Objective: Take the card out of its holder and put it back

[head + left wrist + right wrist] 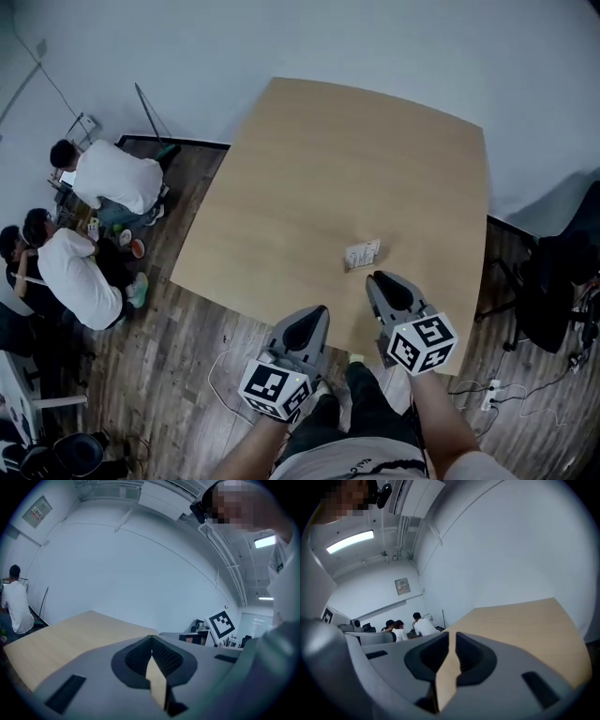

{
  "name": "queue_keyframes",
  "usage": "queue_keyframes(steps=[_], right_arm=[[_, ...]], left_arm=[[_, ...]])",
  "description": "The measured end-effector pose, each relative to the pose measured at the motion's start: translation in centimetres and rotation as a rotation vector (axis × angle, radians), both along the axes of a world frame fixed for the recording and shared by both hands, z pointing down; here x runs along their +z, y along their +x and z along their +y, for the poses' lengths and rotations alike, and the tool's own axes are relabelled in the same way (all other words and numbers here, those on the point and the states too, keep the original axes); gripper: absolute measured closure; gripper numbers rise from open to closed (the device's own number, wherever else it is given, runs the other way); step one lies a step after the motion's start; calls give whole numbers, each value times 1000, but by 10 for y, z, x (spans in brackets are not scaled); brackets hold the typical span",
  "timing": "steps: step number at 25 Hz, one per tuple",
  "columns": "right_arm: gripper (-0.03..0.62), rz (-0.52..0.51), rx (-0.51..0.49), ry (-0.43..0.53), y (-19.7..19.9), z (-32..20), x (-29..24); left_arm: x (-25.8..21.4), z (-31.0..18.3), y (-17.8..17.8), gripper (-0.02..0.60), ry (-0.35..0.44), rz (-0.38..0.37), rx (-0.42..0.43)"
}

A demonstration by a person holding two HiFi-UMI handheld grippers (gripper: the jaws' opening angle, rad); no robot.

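Observation:
A small white card in its holder [362, 253] stands on the wooden table [337, 169], near the front right edge. My right gripper [378, 278] hovers just on the near side of it, apart from it. In the right gripper view the right gripper [451, 637] shows a narrow slit between its jaws, with nothing in it. My left gripper [317, 314] hangs over the table's front edge, left of the card. In the left gripper view its tips meet, so the left gripper [151, 638] is shut and empty. Neither gripper view shows the card.
Two people in white shirts [112, 178] [70, 272] sit on the wood floor left of the table. A black chair [562, 281] stands at the right. A power strip with cables [489, 394] lies on the floor at the front right.

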State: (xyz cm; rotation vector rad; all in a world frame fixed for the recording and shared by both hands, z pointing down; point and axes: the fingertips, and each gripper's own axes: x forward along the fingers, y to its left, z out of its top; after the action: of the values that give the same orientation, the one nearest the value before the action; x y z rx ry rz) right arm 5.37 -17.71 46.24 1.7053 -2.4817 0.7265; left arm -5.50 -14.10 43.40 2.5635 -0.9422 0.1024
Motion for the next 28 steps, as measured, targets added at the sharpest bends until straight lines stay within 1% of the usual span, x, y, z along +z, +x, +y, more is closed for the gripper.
queue_keyframes(steps=[1, 4, 7, 12, 17, 24, 28], right_arm=[[546, 0, 13, 15, 1, 3, -10], [549, 4, -2, 45, -3, 15, -37], [568, 18, -21, 75, -10, 28, -60], [576, 16, -28, 118, -25, 54, -97], [578, -6, -20, 132, -33, 80, -123], [579, -40, 22, 127, -33, 107, -134], [579, -35, 24, 124, -39, 120, -133]], left_arm=[[-6, 3, -2, 569, 5, 2, 0], [-25, 11, -4, 569, 14, 10, 2], [-47, 20, -2, 569, 23, 22, 14], [-87, 40, 5, 569, 56, 31, 61], [-115, 64, 7, 569, 89, 52, 92], [-126, 84, 2, 569, 105, 65, 89], [-128, 93, 0, 569, 113, 70, 92]])
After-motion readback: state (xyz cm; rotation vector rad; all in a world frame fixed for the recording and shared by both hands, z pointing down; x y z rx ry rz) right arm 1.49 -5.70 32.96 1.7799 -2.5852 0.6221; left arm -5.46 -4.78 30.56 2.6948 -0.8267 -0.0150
